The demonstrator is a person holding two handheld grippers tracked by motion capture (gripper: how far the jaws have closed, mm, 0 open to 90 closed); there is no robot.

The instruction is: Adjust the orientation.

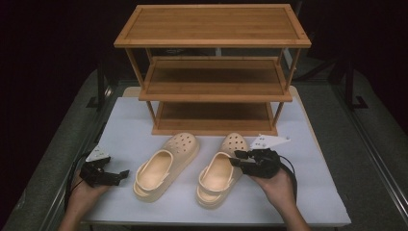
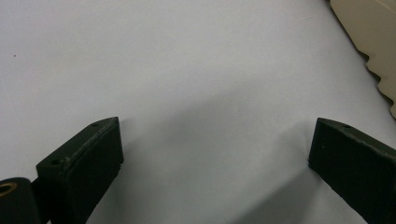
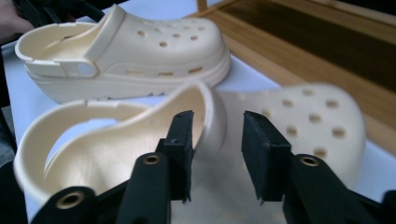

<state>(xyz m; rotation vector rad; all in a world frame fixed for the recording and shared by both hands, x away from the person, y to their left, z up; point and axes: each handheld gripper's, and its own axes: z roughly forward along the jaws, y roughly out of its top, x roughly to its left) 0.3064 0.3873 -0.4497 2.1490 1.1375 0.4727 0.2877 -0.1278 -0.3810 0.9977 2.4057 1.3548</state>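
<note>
Two cream clogs lie side by side on the white table (image 1: pixel 120 120), toes toward the shelf: the left clog (image 1: pixel 166 166) and the right clog (image 1: pixel 219 178). My right gripper (image 1: pixel 236 159) reaches in from the right over the right clog. In the right gripper view its jaws (image 3: pixel 217 140) stand apart astride the collar rim of the right clog (image 3: pixel 299 121), one jaw inside the opening and one outside, pads clear of the rim. The left clog (image 3: pixel 154 51) lies beyond. My left gripper (image 1: pixel 124 175) rests left of the left clog, open (image 2: pixel 215 149) over bare table.
A three-tier wooden shoe rack (image 1: pixel 214 86) stands at the back of the table, its lowest shelf (image 3: pixel 299 51) just behind the clogs' toes. A sole edge of the left clog (image 2: pixel 369 32) shows at the upper right of the left gripper view. Dark floor surrounds the table.
</note>
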